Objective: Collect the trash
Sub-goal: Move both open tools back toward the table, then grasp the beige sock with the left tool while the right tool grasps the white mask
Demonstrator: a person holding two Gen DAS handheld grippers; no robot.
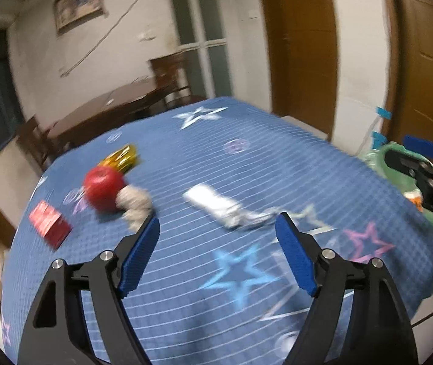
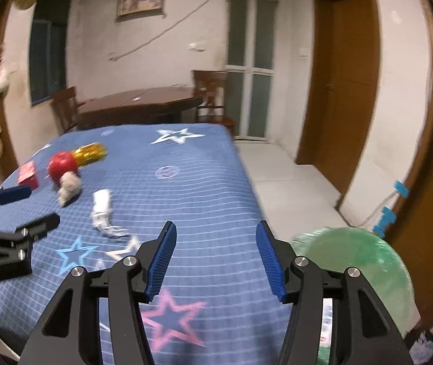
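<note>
Left wrist view shows the left gripper (image 1: 217, 233) with its blue fingers (image 1: 140, 257) spread wide, holding nothing. Just past them a crumpled white paper wrapper (image 1: 216, 203) lies flat on the blue star-patterned bench cloth (image 1: 247, 158). A beige crumpled paper ball (image 1: 134, 203) touches a red apple (image 1: 104, 189). Right gripper (image 2: 215, 238) is spread apart too, empty, beside a green plastic bag (image 2: 359, 261).
</note>
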